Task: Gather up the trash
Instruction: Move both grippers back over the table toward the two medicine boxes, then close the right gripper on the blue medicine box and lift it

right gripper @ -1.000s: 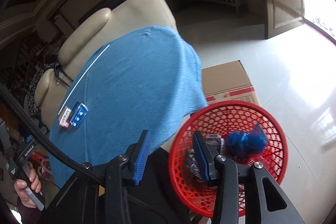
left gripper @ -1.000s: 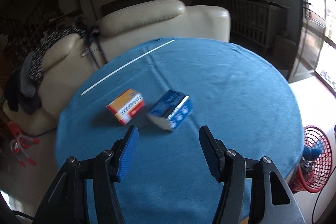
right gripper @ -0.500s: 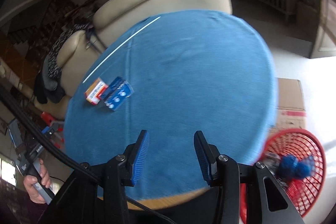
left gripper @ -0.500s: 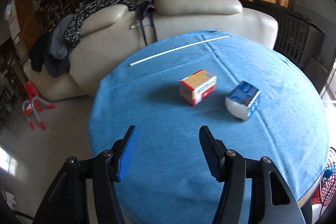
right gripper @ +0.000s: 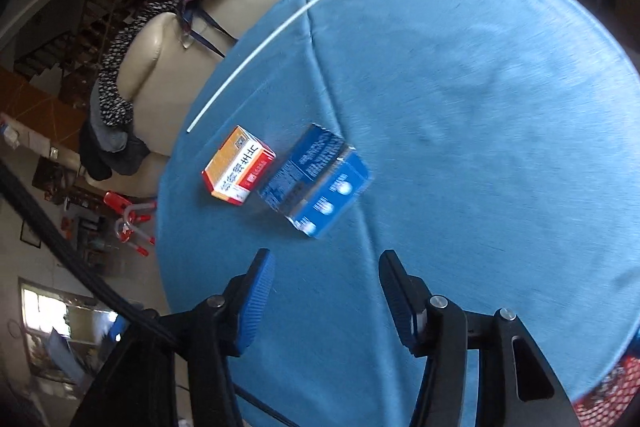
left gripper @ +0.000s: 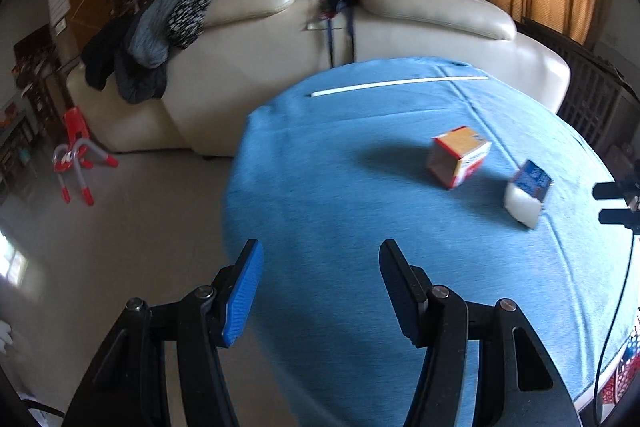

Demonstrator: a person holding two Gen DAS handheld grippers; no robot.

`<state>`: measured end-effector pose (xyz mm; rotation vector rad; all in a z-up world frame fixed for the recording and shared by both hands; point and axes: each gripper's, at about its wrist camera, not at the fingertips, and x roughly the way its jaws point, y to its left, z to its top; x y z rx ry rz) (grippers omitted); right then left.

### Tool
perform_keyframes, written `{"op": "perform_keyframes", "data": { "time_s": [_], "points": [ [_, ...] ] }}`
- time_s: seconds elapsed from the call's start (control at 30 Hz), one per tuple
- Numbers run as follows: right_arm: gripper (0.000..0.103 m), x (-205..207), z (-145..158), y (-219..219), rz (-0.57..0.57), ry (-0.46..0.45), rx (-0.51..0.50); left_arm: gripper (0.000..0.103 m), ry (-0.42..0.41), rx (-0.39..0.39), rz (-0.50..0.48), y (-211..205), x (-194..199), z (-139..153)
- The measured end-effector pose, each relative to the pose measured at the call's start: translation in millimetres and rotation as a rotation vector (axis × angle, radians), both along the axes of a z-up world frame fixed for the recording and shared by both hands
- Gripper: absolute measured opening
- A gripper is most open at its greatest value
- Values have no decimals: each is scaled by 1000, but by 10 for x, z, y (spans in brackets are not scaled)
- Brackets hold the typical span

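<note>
Left wrist view: the left gripper (left gripper: 320, 291) is held over the near edge of the desk (left gripper: 360, 227), jaws apart and empty. The orange-and-red carton (left gripper: 458, 155) and the blue carton (left gripper: 528, 193) lie toward the right edge.
Right wrist view: the right gripper (right gripper: 326, 301) is aimed at the blue carton (right gripper: 320, 183), just short of it; its jaws have just been opening, nothing between them.
Step judged: reach for the next piece of trash.
Next move: jaws to be lowered astride one carton, then closed; the red mesh basket (right gripper: 600, 393) waits below the desk's right edge.

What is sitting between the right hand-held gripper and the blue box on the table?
Nothing visible. Only bare blue tablecloth lies between the open right hand-held gripper and the blue box. The orange box sits beside it, off to the left.
</note>
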<state>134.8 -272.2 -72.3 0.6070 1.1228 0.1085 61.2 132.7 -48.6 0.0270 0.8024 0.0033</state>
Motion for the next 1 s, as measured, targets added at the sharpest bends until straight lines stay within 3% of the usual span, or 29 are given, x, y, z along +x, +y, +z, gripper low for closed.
{"op": "perform_keyframes", "data": {
  "time_s": [0.27, 0.57, 0.8, 1.0],
  "points": [
    [59, 582, -244, 302, -82, 100, -41, 61, 15, 6, 90, 495, 21, -181],
    [65, 982, -374, 431, -192, 167, -86, 61, 36, -19, 124, 756, 79, -323],
    [70, 1268, -458, 707, -165, 200, -221, 61, 47, -27, 112, 792, 95, -395],
    [77, 1380, -463, 1027, -108, 165, -368, 61, 51, -30, 111, 802, 117, -408]
  ]
}}
